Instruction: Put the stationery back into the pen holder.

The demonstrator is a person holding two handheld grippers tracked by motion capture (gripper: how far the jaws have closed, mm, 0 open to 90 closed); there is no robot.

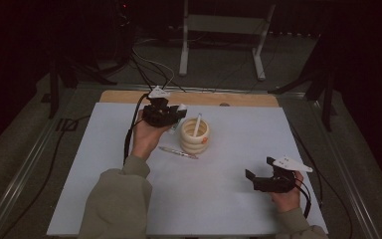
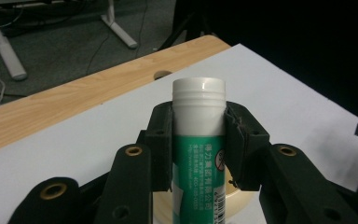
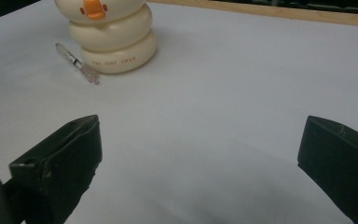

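My left gripper [image 1: 175, 113] is shut on a green-and-white glue stick [image 2: 198, 140] with a white cap, held just left of a cream ringed pen holder [image 1: 195, 135]. In the left gripper view the jaws squeeze the tube [image 2: 198, 135] below its cap, above the holder's rim [image 2: 235, 203]. A white pen [image 1: 197, 124] stands inside the holder. A clear pen [image 1: 178, 152] lies on the mat in front of it. My right gripper [image 1: 259, 168] stands open at the near right, nothing between its jaws. From the right gripper view, the holder [image 3: 114, 35] and clear pen [image 3: 78, 62] sit far ahead.
A white mat [image 1: 229, 199] covers the wooden table [image 1: 124, 96]. Cables [image 1: 149, 69] and a white stand frame [image 1: 224, 30] lie on the dark floor behind the table. Wide bare mat lies between the two grippers.
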